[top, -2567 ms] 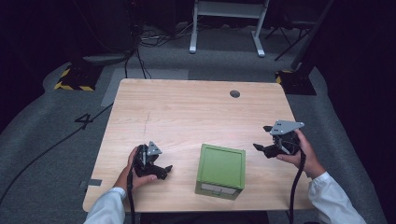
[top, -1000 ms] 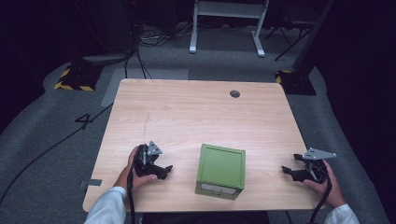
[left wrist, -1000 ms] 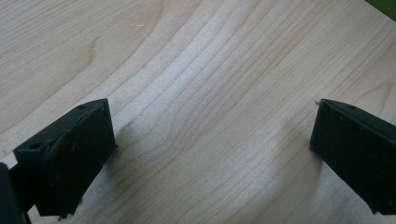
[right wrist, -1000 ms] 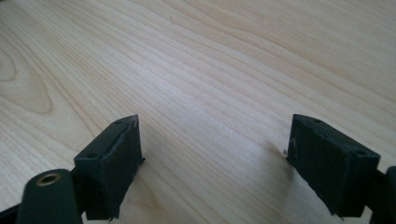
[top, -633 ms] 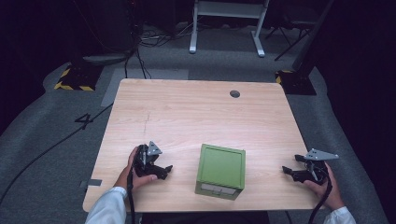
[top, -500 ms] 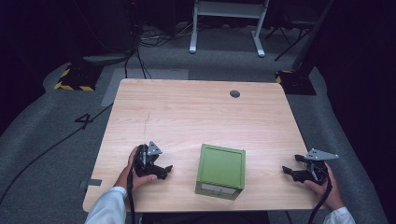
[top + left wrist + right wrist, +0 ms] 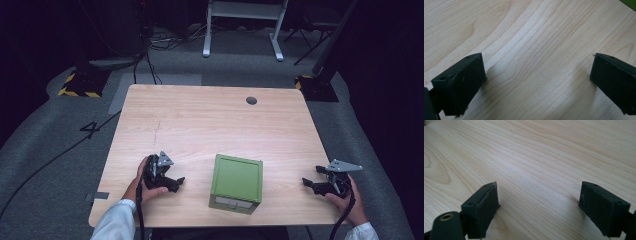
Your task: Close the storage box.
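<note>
1. Left gripper point(image 7: 170, 181) sits at the near-left of the table point(image 7: 210, 125), held in the left hand point(image 7: 145, 182). Jaws spread wide, nothing btwn them, just bare wood; in the left gripper view point(image 7: 534, 82) they rest on or just above the tabletop, can't tell which.
2. Right gripper point(image 7: 312, 180) at the near-right edge, held by the right hand point(image 7: 352, 200); grey plate on top. Jaws also wide apart, w/ only wood grain btwn them in the right gripper view point(image 7: 539, 207).
3. Green box point(image 7: 236, 182) stands btwn the two sets of fingers, nearer the left ones, touching neither. Lid shut, pale label on its near face.
4. Beyond the fingers: bare tabletop, then a small dark round hole point(image 7: 251, 100) near the far edge.
5. Past the table: grey floor, cables point(image 7: 165, 40), white frame legs point(image 7: 242, 25).
</note>
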### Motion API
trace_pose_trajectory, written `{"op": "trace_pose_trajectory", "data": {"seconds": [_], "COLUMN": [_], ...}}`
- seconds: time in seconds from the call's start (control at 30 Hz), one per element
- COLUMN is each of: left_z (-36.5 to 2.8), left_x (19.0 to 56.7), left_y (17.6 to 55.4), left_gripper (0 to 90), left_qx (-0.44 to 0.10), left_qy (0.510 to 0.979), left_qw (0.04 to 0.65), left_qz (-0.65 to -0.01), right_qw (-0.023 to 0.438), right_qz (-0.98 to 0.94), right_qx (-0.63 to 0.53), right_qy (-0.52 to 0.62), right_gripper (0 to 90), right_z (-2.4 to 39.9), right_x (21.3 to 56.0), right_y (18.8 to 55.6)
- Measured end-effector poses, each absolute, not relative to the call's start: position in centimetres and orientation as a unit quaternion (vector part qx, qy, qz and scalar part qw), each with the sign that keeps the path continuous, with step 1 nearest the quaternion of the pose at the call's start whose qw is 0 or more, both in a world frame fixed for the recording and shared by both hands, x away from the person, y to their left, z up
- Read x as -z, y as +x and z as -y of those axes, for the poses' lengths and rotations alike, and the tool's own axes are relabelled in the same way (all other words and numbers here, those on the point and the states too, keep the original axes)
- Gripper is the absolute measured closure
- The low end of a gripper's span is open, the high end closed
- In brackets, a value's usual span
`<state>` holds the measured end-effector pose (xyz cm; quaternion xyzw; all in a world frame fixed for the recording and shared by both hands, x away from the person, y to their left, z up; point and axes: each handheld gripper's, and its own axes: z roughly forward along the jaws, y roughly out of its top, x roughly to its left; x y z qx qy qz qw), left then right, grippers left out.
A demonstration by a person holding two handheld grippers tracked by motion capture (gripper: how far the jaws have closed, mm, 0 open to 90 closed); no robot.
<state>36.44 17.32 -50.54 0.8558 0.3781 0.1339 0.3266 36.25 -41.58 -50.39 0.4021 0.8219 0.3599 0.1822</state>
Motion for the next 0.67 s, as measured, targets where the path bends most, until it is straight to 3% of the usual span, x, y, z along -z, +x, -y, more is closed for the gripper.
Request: {"op": "trace_pose_trajectory", "data": {"seconds": [0.67], "left_z": [-17.36], "left_x": [50.53], "left_y": [36.52], "left_gripper": [0.1], "left_qx": [-0.134], "left_qy": [0.858], "left_qw": [0.326], "left_qz": [-0.374], "right_qw": [0.186], "right_qz": [-0.822], "right_qx": [-0.359], "right_qy": [0.401], "right_gripper": [15.8], "right_z": [41.56], "right_x": [50.39], "right_y": [36.23]}}
